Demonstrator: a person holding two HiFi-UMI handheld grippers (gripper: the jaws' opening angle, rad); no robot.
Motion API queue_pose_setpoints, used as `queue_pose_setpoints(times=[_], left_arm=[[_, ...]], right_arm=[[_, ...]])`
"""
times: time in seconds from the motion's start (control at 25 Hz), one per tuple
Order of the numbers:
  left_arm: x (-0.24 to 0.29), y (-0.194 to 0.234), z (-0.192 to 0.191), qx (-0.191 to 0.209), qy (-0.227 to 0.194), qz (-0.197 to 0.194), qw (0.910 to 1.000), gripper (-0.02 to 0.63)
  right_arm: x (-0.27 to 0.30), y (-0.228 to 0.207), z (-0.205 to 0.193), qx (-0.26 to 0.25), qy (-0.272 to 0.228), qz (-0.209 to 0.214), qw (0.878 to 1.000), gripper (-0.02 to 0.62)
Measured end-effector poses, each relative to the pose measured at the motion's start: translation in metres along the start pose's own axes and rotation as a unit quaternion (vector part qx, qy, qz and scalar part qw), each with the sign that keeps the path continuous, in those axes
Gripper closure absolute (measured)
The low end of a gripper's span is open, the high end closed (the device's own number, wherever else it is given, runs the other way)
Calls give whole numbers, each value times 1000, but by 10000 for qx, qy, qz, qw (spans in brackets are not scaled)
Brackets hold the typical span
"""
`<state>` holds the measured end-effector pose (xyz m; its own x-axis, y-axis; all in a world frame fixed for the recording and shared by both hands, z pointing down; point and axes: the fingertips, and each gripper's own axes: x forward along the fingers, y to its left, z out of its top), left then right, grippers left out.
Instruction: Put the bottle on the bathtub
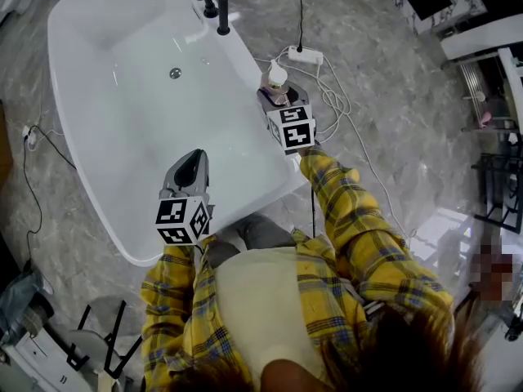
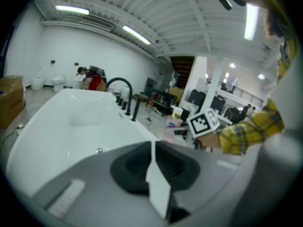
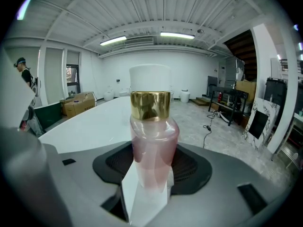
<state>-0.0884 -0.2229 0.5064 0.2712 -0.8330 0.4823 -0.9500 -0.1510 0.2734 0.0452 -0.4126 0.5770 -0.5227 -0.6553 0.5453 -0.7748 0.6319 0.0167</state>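
A clear pink bottle (image 3: pixel 154 145) with a gold collar and a white cap stands upright between the jaws of my right gripper (image 3: pixel 147 186), which is shut on it. In the head view the bottle (image 1: pixel 278 82) sits just past the right gripper (image 1: pixel 282 96), over the right rim of the white bathtub (image 1: pixel 82 47). My left gripper (image 1: pixel 189 168) hovers over the tub's near end. Its jaws (image 2: pixel 158 188) are pressed together with nothing between them. The tub (image 2: pixel 57 126) fills the left gripper view.
A black tap and black handles (image 1: pixel 211 2) stand on the tub's far right rim. A white power strip (image 1: pixel 304 54) and cables lie on the grey floor to the right. Black stands (image 1: pixel 106 333) are at the bottom left. A drain (image 1: pixel 175 73) sits in the tub floor.
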Motion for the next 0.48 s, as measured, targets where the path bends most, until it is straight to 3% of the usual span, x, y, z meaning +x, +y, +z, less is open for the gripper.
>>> queue_pose_setpoints(times=[0.48], left_arm=[[0,4,0,-20,-35,-74,10000,578]], right_arm=[[6,0,1,50,-156,-81,9998,350]])
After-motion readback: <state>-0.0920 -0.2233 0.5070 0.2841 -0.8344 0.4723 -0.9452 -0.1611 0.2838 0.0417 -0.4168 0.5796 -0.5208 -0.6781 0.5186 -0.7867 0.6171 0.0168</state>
